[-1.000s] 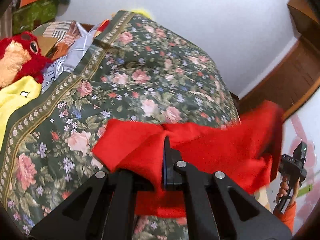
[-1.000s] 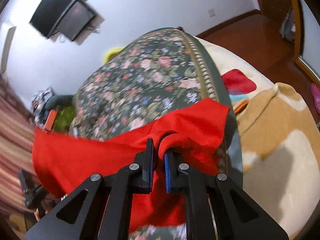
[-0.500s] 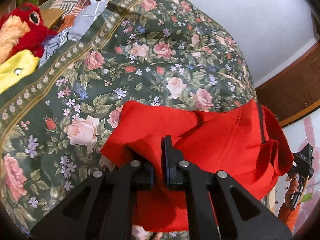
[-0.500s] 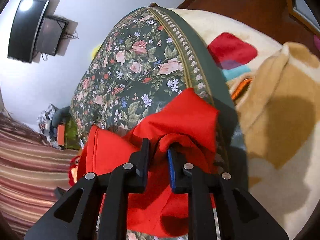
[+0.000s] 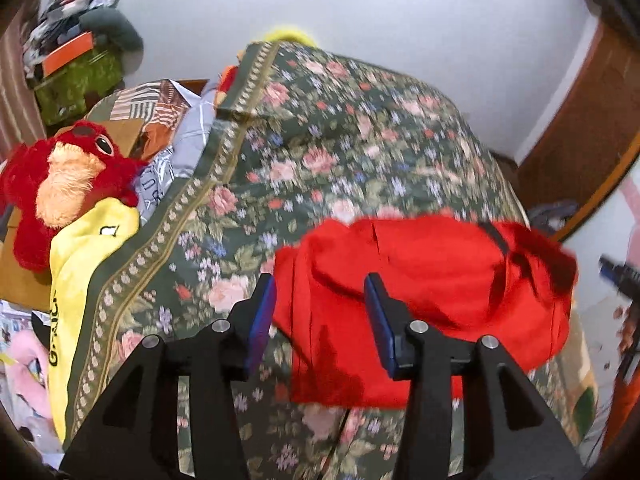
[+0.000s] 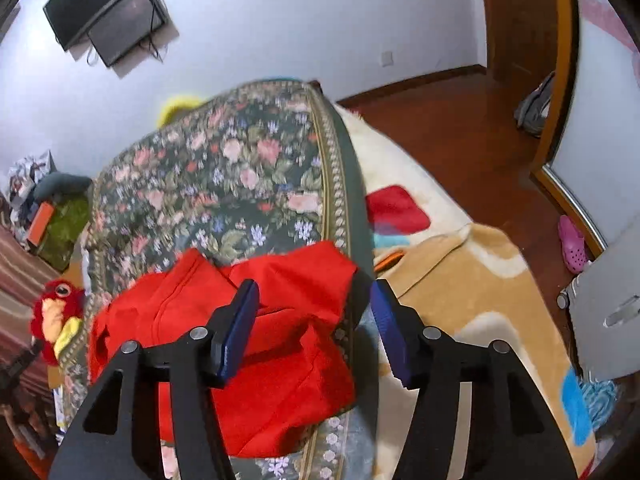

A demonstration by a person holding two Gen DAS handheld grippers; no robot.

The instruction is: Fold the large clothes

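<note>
A red garment (image 5: 424, 300) lies folded over in a loose heap on the green floral bedspread (image 5: 320, 160), near the bed's front edge. It also shows in the right wrist view (image 6: 260, 340). My left gripper (image 5: 320, 316) is open and empty, just above the garment's left end. My right gripper (image 6: 314, 328) is open and empty above the garment's right end, near the bedspread's bordered edge (image 6: 336, 184).
A red plush toy (image 5: 60, 184) and a yellow cloth (image 5: 80, 264) lie left of the bedspread. A tan and cream blanket (image 6: 460, 280) covers the bed to the right. Wooden floor (image 6: 460, 128), a pink shoe (image 6: 572, 244) and a wall-mounted TV (image 6: 108, 12) lie beyond.
Both grippers have opened and let go of the red garment, which has dropped onto the bedspread. Both have pulled back and up a little.
</note>
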